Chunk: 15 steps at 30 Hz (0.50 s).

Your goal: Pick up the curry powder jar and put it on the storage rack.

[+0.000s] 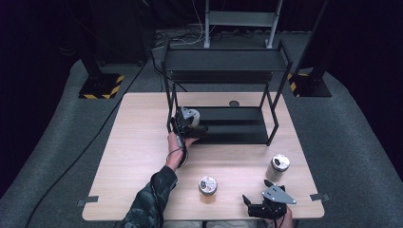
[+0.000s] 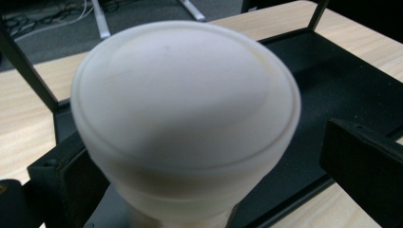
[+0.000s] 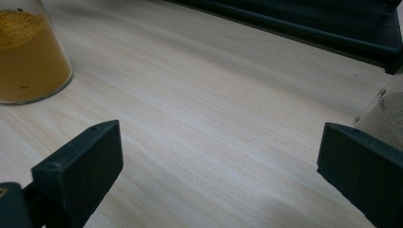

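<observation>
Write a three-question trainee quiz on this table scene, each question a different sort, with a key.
1. True or false: the right gripper has its jaws closed on a jar.
2. How many jars stand on the bare table top, outside the black rack?
3. The left gripper has the white-lidded jar at: A) the rack's top shelf B) the rack's bottom shelf C) the table's near edge

Key: 1 false; 2 two; 3 B
</observation>
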{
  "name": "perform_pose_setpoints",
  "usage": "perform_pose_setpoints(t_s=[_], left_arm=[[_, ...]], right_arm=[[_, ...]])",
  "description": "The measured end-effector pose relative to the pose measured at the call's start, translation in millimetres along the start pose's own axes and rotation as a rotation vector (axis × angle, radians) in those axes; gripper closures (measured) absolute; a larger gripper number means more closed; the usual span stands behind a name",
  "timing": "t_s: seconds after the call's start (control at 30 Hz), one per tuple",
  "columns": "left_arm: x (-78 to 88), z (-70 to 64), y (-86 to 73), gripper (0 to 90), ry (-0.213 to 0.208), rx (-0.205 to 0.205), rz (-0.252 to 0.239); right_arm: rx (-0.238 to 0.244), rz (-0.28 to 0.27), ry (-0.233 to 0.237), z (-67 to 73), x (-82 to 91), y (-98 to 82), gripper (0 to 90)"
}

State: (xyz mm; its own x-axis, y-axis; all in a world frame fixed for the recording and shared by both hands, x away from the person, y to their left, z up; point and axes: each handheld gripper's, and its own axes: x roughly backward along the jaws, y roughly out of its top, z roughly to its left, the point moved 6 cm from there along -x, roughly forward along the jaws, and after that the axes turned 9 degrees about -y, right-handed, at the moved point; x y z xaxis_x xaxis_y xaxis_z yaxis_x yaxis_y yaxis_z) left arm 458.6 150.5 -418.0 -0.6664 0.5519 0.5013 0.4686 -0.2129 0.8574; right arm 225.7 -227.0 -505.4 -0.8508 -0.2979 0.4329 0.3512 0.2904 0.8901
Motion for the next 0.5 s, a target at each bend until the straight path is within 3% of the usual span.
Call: perform_pose_setpoints(t_s=[0.23, 0.5], left_arm=[[1.1, -7.9, 1.7, 0.4, 0.037, 0.033, 0.042], [7.3, -15.9, 5.8, 0.5, 0.044, 0.065, 0.076]], right_arm=[[0.000, 0.000, 0.000, 0.0, 0.0, 0.0, 0.4], [0.000, -0.001, 0.000, 0.1, 0.0, -0.1, 0.4]])
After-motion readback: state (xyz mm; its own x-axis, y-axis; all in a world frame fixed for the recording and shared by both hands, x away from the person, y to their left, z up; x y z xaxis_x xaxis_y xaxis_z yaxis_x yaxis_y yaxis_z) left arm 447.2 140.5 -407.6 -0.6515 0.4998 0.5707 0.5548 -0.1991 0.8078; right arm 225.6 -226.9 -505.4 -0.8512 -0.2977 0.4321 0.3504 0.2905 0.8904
